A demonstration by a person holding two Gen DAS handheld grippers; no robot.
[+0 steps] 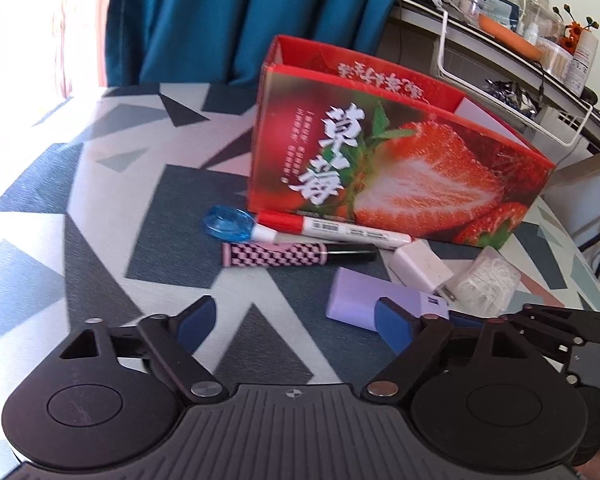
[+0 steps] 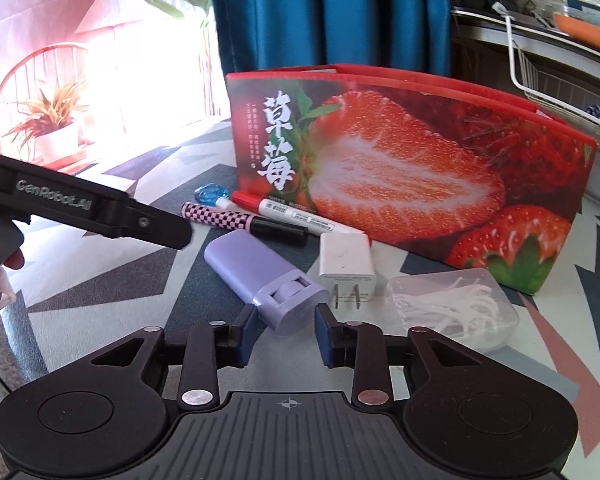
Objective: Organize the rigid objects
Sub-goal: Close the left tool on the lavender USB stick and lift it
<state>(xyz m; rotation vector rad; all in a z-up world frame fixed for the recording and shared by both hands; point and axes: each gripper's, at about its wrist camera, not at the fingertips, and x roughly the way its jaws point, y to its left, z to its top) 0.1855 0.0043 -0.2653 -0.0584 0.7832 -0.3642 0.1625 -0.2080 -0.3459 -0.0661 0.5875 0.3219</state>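
I am lining right gripper [image 2: 285, 334] on lilac case [image 2: 260, 276], jaws spread astride its near end, not clamped. Left gripper [image 1: 292, 322] released, idle. Strawberry box [image 2: 400, 168] at 12 o'clock. Next, I judge: clench, lift, drop into box.

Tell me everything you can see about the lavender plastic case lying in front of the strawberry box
The lavender case is a smooth, matte, plastic-looking block with rounded edges. Its near end has a square recess holding a small roller-like part. It lies flat on the patterned tablecloth, angled, in front of the strawberry box, left of the white charger. The right gripper is open, its blue pads flanking the case's near end; contact cannot be confirmed.
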